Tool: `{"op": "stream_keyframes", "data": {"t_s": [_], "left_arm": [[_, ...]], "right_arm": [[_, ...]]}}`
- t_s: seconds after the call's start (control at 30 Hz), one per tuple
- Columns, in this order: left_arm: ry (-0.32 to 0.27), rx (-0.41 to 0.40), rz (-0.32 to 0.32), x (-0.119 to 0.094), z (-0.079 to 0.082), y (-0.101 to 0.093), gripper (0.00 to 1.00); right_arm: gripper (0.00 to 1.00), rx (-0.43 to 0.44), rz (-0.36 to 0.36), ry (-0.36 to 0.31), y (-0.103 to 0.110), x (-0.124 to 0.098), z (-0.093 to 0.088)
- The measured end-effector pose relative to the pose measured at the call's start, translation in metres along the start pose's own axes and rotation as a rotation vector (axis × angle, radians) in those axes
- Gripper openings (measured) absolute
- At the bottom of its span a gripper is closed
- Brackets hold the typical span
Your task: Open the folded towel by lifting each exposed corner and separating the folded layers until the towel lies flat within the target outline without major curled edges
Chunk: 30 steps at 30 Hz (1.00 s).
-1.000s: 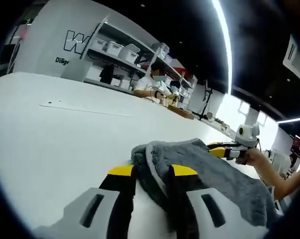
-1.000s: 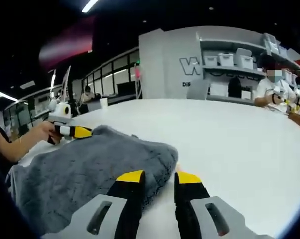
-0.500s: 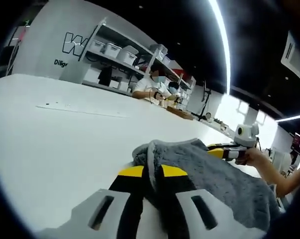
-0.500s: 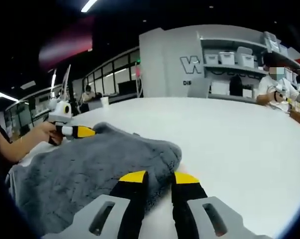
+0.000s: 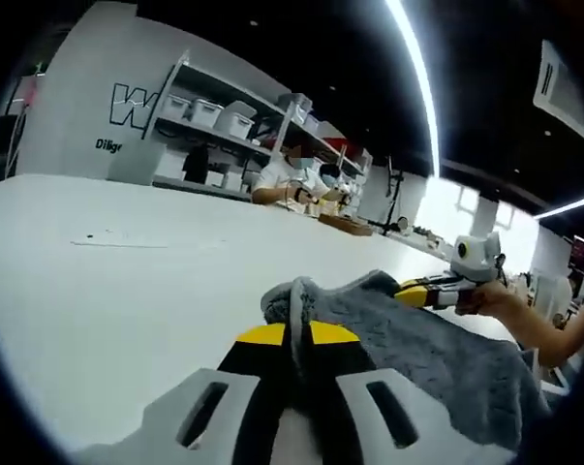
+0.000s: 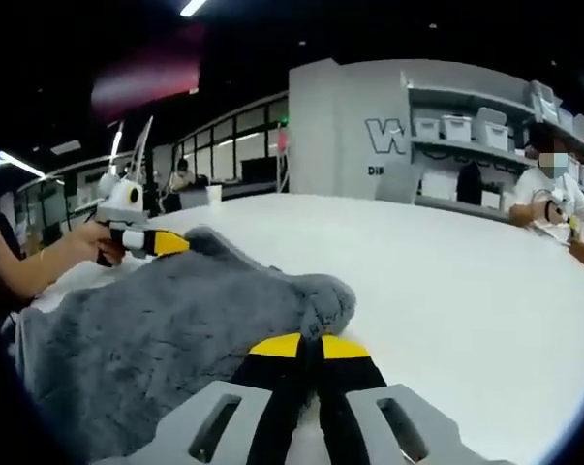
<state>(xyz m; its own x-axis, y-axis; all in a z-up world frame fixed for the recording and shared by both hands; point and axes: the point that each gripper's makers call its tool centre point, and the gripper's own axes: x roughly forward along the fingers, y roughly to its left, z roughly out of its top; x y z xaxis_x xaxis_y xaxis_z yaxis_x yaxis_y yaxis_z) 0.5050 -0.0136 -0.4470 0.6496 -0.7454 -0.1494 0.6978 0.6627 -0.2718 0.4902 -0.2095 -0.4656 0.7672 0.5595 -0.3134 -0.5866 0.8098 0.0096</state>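
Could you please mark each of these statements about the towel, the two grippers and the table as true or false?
1. The left gripper is shut on an edge of the fluffy grey towel. True.
2. The right gripper has its jaws wide apart, clear of the towel. False: its jaws are closed on a towel corner.
3. The towel lies on a white table. True.
4. The towel is bright red. False: it is grey.
5. A person's hand holds the left gripper, seen in the right gripper view. True.
6. The towel is spread fully flat. False: its pinched corners are bunched and raised.
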Motion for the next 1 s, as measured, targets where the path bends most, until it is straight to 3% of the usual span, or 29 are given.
{"op": "stream_keyframes", "data": {"t_s": [0.1, 0.33, 0.6, 1.0], "left_arm": [[0.012, 0.051, 0.008, -0.004, 0.001, 0.0, 0.04], [-0.003, 0.052, 0.013, -0.017, 0.01, 0.006, 0.04], [-0.004, 0.058, 0.028, -0.032, 0.018, 0.02, 0.04], [0.0, 0.072, 0.065, -0.025, 0.025, 0.04, 0.04]], "right_arm": [[0.0, -0.023, -0.013, -0.03, 0.004, 0.003, 0.01], [0.0, -0.079, -0.003, -0.048, 0.018, 0.014, 0.031], [0.0, -0.108, 0.027, -0.049, 0.033, 0.023, 0.038], [0.0, -0.116, 0.031, -0.068, 0.021, 0.034, 0.051]]}}
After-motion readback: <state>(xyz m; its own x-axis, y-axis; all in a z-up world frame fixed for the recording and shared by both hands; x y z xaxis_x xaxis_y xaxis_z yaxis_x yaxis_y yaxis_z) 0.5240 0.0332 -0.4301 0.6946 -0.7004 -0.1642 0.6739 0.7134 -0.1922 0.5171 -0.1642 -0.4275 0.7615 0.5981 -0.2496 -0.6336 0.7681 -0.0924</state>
